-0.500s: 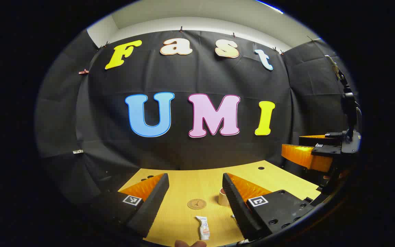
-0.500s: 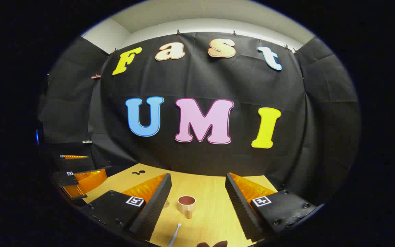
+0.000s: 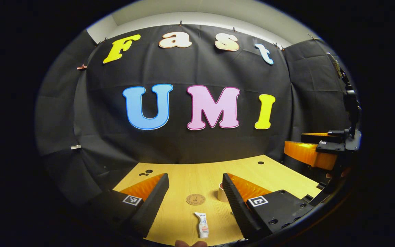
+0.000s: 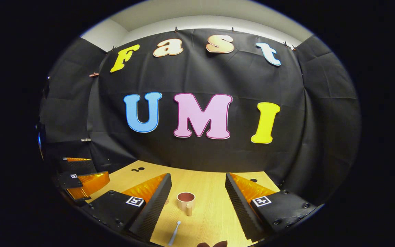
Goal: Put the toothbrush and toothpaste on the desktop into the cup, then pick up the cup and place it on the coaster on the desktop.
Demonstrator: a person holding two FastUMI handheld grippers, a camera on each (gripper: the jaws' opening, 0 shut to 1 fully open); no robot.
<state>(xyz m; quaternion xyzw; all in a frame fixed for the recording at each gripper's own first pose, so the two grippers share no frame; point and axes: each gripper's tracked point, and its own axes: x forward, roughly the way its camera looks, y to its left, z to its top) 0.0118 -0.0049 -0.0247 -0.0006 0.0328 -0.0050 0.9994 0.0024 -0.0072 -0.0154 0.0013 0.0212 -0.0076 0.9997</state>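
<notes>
currently both claws, left claw (image 3: 194, 193) and right claw (image 4: 197, 195), are being held open above the table (image 3: 197, 171); the toothpaste (image 3: 202, 224) near its front edge is best being approached squarely.

The right gripper (image 4: 197, 192) is held with its fingers spread wide above the wooden desktop (image 4: 211, 212). Between them the cup (image 4: 186, 201) is seen upright, the toothbrush (image 4: 174, 233) lying nearer.

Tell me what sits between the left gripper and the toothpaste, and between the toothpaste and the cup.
Nothing visible. The left gripper hangs open with the toothpaste lying on bare desk below its fingers. The cup stands beyond, to the right; the coaster lies flat beside that line, not across it.
</notes>
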